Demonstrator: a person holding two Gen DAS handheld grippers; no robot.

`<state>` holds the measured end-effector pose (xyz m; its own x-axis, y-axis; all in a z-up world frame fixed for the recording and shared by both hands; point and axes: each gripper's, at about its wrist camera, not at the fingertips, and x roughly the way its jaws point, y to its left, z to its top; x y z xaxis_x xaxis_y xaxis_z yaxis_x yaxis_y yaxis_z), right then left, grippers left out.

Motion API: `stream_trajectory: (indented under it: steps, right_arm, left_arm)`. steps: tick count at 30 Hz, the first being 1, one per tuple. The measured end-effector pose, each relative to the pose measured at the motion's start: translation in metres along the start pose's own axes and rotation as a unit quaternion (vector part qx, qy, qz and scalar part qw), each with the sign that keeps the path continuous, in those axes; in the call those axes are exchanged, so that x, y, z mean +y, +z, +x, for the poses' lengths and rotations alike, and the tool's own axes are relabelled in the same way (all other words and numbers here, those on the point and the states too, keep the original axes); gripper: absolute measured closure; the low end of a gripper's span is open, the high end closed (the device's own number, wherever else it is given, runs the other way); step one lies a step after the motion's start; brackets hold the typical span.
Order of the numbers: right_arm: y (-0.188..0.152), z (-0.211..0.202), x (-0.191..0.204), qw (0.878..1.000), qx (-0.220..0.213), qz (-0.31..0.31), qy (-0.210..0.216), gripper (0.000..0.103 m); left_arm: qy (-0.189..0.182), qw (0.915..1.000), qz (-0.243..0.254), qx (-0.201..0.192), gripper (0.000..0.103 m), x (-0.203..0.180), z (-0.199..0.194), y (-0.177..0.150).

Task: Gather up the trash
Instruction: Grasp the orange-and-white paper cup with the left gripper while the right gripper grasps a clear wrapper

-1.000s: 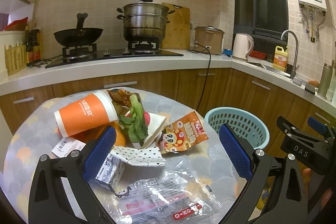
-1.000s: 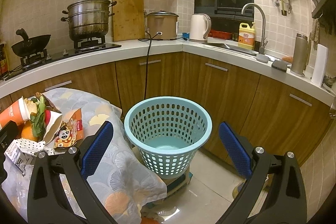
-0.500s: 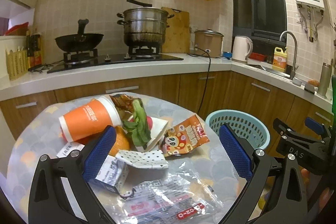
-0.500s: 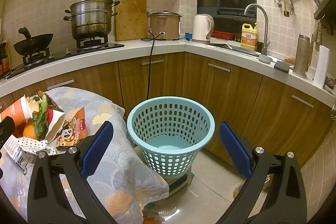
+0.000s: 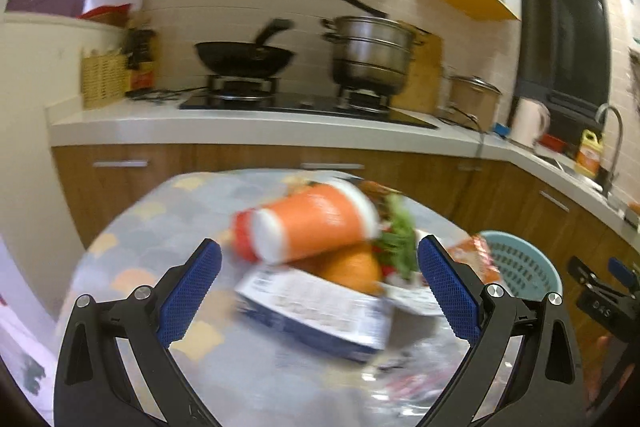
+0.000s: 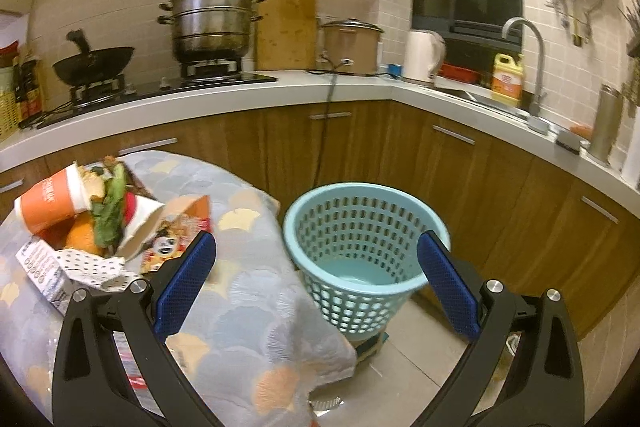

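Trash is lying heaped at mid-frame in the blurred left view: orange cup (image 5: 316, 221) resting on an orange (image 5: 350, 265), carton (image 5: 316, 311) below. Left gripper (image 5: 320, 291) is hanging spread around the heap, holding nothing. Right gripper (image 6: 316, 285) is hovering spread and empty, framing the basket (image 6: 366, 251) standing beside the cloth-covered counter (image 6: 248, 291).

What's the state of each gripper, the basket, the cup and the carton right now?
left gripper: open, holding nothing, facing the trash pile.
right gripper: open, holding nothing.
blue basket: upright on the floor, no trash visible inside.
orange paper cup: lying on its side on the table.
carton: lying flat on the table, blurred.
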<state>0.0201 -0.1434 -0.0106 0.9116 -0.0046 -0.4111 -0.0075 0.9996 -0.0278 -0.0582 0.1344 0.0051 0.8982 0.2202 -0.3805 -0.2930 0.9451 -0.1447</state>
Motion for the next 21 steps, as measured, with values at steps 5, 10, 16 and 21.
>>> stream_trajectory:
  steps: [5, 10, 16, 21]
  right_arm:
    - [0.007, 0.003, 0.03, 0.999, -0.008, -0.027, 0.044, 0.008]
    - [0.01, 0.012, 0.052, 0.995, 0.001, -0.044, 0.089, 0.008]
    - [0.011, 0.025, 0.061, 0.995, 0.007, -0.058, 0.081, 0.008]
    - [0.013, 0.037, 0.057, 0.996, 0.017, -0.057, 0.073, 0.008]
  left_arm:
    - [-0.015, 0.9995, 0.008, 0.025, 0.008, 0.033, 0.018, 0.016]
    - [-0.063, 0.9949, 0.031, 0.072, 0.008, 0.042, 0.062, 0.031]
    - [-0.095, 0.9856, 0.028, 0.137, 0.011, 0.046, 0.132, 0.036]
    - [-0.142, 0.9744, 0.008, 0.173, 0.014, 0.043, 0.157, 0.024]
